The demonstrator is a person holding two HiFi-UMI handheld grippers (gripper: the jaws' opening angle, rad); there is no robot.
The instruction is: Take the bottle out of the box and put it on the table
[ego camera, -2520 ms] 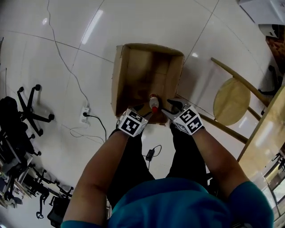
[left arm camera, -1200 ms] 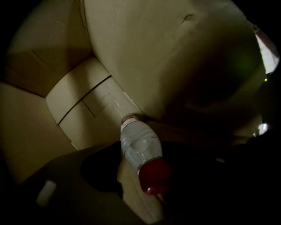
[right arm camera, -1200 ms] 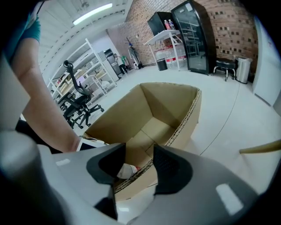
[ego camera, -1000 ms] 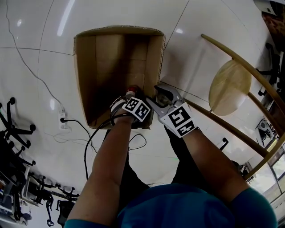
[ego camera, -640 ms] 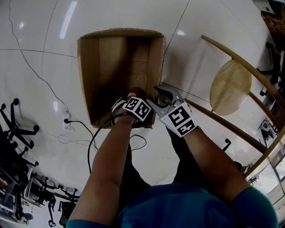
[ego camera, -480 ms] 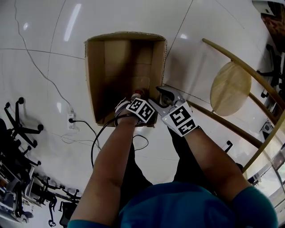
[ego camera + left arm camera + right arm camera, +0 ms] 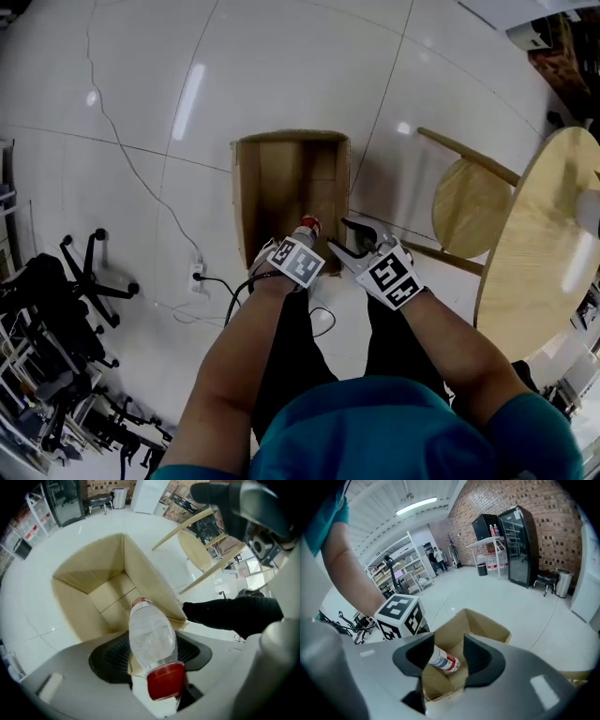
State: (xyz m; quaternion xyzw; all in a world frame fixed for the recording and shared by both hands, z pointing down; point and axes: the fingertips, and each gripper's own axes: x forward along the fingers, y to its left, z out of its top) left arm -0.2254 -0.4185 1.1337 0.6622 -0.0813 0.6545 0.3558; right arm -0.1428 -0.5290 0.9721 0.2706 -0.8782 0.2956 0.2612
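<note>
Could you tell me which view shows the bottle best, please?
The left gripper view: the bottle fills its centre, clear body and red cap. The head view shows it tiny; the right gripper view, just its labelled end.

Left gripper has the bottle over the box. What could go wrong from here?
The left gripper's jaws have just been closing on the bottle near its cap end; it could slip.
It hangs over the box, so a drop lands inside.
The chair stands between box and table, in the carry path.
</note>
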